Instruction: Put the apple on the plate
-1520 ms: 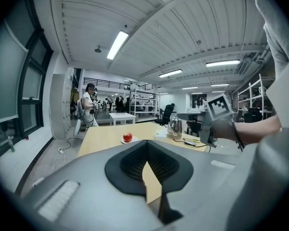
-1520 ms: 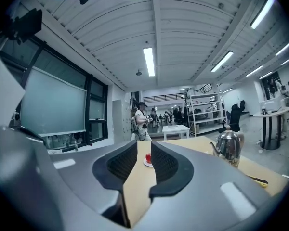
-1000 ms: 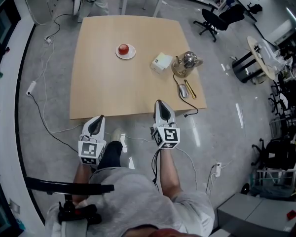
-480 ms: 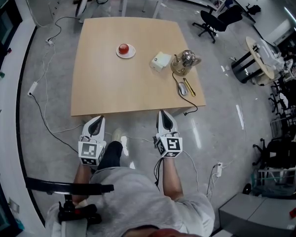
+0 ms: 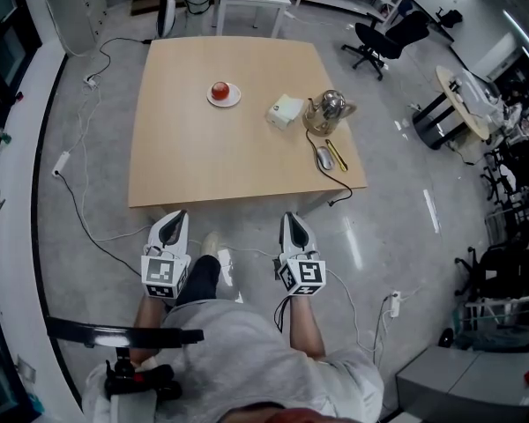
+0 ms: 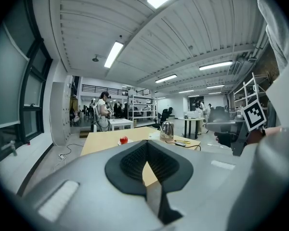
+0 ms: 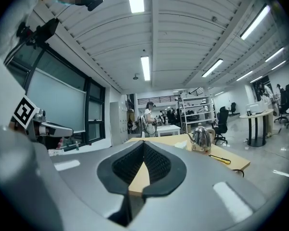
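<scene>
2 shut, empty grippers: my right gripper (image 5: 293, 224) is pulling back from the table (image 5: 203, 166) beside my left gripper (image 5: 171, 224), as the apple (image 5: 219, 89) is already sitting on the plate (image 5: 234, 100).

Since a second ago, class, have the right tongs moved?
Yes. The right tongs pulled back toward the person: their tip overlapped the near edge of the table before, and now lies clear of it.

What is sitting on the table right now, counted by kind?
apple: 1
plate: 1
white box: 1
kettle: 1
mouse: 1
yellow tool: 1
Total: 6
</scene>
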The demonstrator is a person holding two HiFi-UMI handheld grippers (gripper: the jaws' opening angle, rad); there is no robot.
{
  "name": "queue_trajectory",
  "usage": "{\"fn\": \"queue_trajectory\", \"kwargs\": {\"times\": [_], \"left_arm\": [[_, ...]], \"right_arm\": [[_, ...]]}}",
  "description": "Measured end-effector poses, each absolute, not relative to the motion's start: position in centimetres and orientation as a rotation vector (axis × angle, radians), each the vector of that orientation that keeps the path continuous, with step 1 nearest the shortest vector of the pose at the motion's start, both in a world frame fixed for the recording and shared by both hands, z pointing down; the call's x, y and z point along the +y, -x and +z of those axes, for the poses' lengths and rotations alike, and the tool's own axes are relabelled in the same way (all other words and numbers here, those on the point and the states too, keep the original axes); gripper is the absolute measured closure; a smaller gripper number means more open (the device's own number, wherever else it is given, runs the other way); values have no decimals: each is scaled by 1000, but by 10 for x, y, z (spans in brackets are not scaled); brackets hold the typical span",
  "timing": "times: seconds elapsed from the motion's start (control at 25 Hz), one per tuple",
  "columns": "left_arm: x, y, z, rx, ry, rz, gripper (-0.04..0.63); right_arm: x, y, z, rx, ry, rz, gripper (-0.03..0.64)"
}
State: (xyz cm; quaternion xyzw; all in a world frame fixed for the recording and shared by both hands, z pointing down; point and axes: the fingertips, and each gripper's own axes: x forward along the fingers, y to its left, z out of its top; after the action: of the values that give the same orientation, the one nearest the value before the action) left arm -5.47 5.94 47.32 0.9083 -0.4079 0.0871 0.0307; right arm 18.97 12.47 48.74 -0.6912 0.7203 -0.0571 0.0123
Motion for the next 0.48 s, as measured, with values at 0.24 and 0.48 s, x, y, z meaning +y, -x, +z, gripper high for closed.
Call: {"fn": "queue_trajectory", "kwargs": {"times": [0.24,0.48], "left_arm": [[71,60,475,-1263,-2796,270,575],[77,62,474,-1261,-2801,270,575]], "right_arm": [[148,-179,493,2255,2144,-208,611],[162,-175,500,2263,2155,-220,611]]}}
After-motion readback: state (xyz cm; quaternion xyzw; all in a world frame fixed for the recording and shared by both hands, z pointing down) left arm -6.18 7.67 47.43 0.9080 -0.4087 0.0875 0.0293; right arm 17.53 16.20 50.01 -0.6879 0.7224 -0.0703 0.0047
